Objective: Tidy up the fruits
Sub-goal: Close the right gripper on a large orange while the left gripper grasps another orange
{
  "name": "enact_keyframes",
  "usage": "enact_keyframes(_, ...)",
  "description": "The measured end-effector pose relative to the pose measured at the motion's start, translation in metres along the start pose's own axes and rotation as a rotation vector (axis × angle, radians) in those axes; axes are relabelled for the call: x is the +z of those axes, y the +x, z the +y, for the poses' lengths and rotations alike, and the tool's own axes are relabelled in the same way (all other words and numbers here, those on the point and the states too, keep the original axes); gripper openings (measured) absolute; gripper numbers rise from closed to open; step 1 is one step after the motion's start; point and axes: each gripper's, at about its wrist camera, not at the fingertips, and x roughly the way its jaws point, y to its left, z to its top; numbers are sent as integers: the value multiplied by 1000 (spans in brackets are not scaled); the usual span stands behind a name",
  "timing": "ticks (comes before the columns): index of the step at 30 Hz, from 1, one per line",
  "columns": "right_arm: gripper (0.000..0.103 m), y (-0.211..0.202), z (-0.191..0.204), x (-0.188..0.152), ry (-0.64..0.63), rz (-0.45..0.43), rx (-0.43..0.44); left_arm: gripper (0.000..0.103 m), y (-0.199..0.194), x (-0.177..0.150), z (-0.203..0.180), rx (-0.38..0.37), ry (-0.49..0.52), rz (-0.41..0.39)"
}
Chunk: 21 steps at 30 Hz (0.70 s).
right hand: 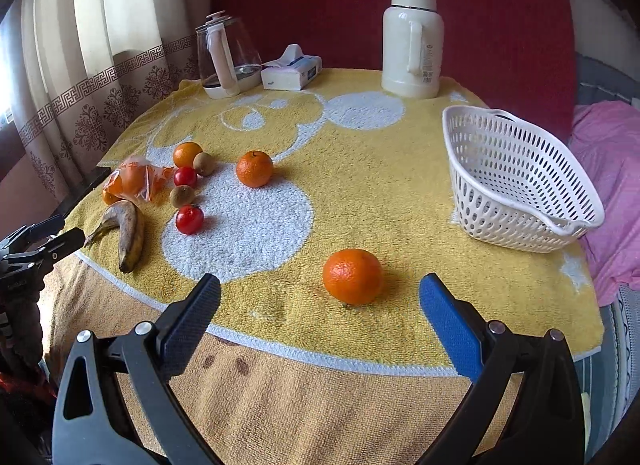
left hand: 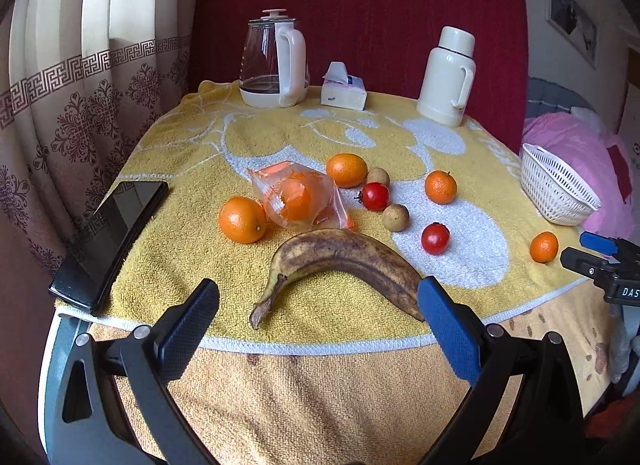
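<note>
Fruit lies scattered on a yellow towel (left hand: 192, 153). A brown-spotted banana (left hand: 340, 261) sits just ahead of my left gripper (left hand: 318, 297), which is open and empty. Behind it are an orange (left hand: 242, 220), a clear bag with an orange inside (left hand: 298, 201), another orange (left hand: 346, 170), two red tomatoes (left hand: 376, 196) (left hand: 435, 238), two brown longans (left hand: 395, 217) and two mandarins (left hand: 440, 186) (left hand: 544, 247). My right gripper (right hand: 320, 293) is open, empty, with a mandarin (right hand: 353, 276) just ahead between its fingers. An empty white basket (right hand: 516, 181) stands at the right.
At the back stand a glass kettle (left hand: 276, 61), a tissue pack (left hand: 344, 89) and a cream thermos (left hand: 446, 77). A black phone (left hand: 110, 241) lies on the left edge. A curtain hangs left; pink bedding (right hand: 612, 169) lies right of the table.
</note>
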Motion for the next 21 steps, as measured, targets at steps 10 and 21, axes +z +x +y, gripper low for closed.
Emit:
enact_keyframes(10,67,31,-16,3,38,90,-75,98,-2,7,28,51,-64,-20)
enact_keyframes(21,53,54,-12,7,46,140,-61,76,35,33,49,110,-69,41)
